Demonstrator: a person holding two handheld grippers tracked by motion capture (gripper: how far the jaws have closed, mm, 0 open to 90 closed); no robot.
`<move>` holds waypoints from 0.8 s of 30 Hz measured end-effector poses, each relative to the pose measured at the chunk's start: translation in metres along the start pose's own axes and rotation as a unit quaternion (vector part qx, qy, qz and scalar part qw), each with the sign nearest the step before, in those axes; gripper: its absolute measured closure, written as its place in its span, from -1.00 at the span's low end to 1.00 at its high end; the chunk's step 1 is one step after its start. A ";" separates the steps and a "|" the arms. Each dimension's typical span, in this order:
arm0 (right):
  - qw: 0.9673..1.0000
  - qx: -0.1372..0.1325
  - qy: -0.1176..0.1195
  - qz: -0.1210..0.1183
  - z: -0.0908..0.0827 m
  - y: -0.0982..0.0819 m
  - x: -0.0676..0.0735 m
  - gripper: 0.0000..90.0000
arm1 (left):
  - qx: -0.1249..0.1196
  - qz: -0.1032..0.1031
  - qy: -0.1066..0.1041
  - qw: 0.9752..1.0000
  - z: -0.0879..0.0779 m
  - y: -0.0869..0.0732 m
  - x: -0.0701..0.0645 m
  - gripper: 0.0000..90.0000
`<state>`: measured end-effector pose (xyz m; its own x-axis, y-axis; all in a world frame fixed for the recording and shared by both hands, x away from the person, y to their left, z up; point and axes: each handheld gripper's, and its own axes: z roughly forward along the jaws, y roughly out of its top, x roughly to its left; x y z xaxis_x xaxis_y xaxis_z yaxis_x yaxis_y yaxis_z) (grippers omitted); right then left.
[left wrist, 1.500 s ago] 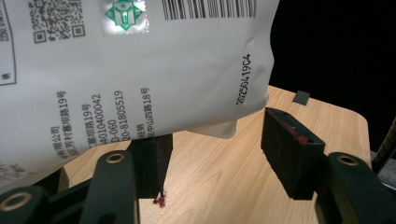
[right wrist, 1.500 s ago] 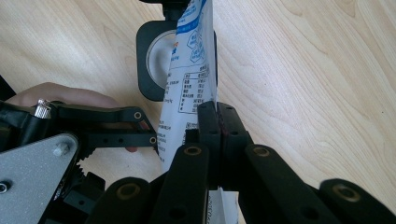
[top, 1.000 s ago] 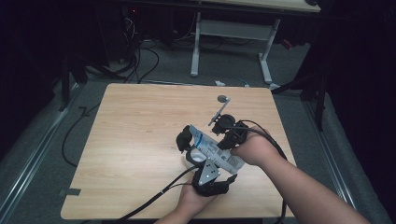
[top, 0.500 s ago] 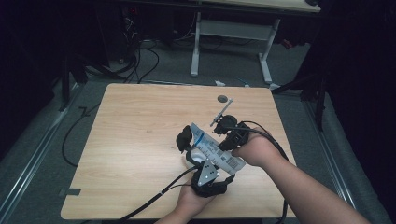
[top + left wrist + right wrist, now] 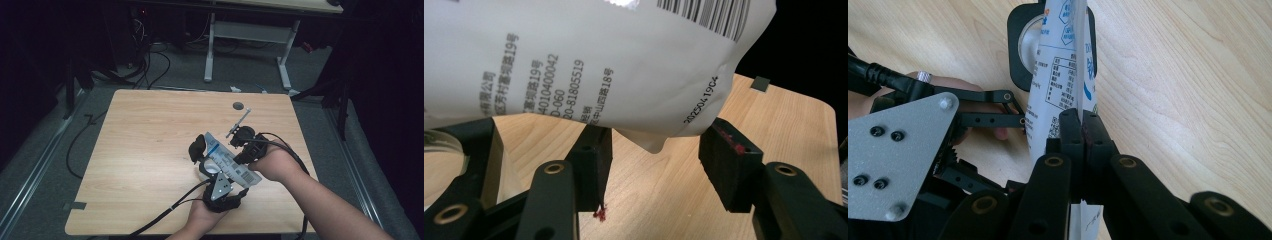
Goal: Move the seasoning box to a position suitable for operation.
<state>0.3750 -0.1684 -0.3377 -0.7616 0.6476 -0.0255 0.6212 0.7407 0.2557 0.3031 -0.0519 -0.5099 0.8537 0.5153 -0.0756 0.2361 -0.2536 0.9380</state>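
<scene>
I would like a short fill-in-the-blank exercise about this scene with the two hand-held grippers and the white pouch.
1. The right hand-held gripper is shut on the white ____.
2. The left hand-held gripper has jaws that stand ____, with the pouch corner hanging above the gap.
3. The table top is made of light ____.
4. Near the far edge of the table lies a small round grey ____.

Missing words: pouch; apart; wood; disc
</scene>
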 end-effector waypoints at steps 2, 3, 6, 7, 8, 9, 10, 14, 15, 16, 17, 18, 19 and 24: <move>1.000 -0.003 0.003 0.000 0.000 -0.002 0.000 1.00 | 0.004 0.000 0.001 1.000 0.000 -0.001 0.000 0.08; 1.000 -0.002 0.001 0.002 0.000 -0.002 0.000 1.00 | 0.005 0.000 0.001 1.000 0.000 -0.001 0.000 0.08; 1.000 -0.007 0.003 0.002 0.001 -0.005 -0.001 1.00 | 0.008 0.000 0.002 1.000 0.000 -0.002 -0.001 0.10; 1.000 -0.008 0.005 0.006 0.002 -0.006 -0.001 1.00 | 0.010 0.001 0.001 1.000 0.000 -0.002 -0.001 0.10; 1.000 -0.009 0.002 0.007 0.002 -0.007 -0.002 1.00 | 0.011 0.003 0.001 1.000 0.000 -0.002 -0.002 0.10; 1.000 -0.011 0.006 0.008 0.002 -0.008 -0.003 1.00 | 0.011 0.003 -0.001 1.000 0.000 -0.002 -0.002 0.10; 1.000 -0.010 0.005 0.007 0.003 -0.009 -0.004 1.00 | 0.011 0.003 -0.002 1.000 0.000 -0.002 -0.002 0.09; 1.000 -0.009 0.004 0.010 0.002 -0.010 -0.006 1.00 | 0.009 0.001 -0.007 1.000 0.000 -0.002 -0.003 0.09; 1.000 -0.009 0.003 0.008 0.002 -0.010 -0.007 1.00 | 0.008 0.001 -0.009 1.000 0.000 -0.002 -0.003 0.08; 1.000 -0.007 0.003 0.011 0.002 -0.010 -0.008 1.00 | 0.008 0.002 -0.010 1.000 0.000 -0.002 -0.003 0.07; 1.000 -0.006 0.001 0.009 0.002 -0.010 -0.008 1.00 | 0.008 0.003 -0.013 1.000 0.000 -0.002 -0.003 0.05; 1.000 -0.005 0.001 0.008 0.002 -0.010 -0.008 1.00 | 0.008 0.003 -0.015 1.000 0.000 -0.003 -0.004 0.03; 1.000 -0.004 -0.001 0.010 0.002 -0.010 -0.009 1.00 | 0.010 0.004 -0.017 1.000 0.000 -0.003 -0.004 0.01; 1.000 -0.011 -0.002 0.015 0.000 -0.013 -0.013 1.00 | 0.009 0.008 -0.026 1.000 -0.005 -0.006 -0.006 -0.05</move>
<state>0.3768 -0.1863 -0.3404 -0.7415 0.6706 -0.0202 0.6403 0.7163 0.2774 0.2941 -0.0499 -0.5136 0.8806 0.4674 -0.0780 0.2296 -0.2768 0.9331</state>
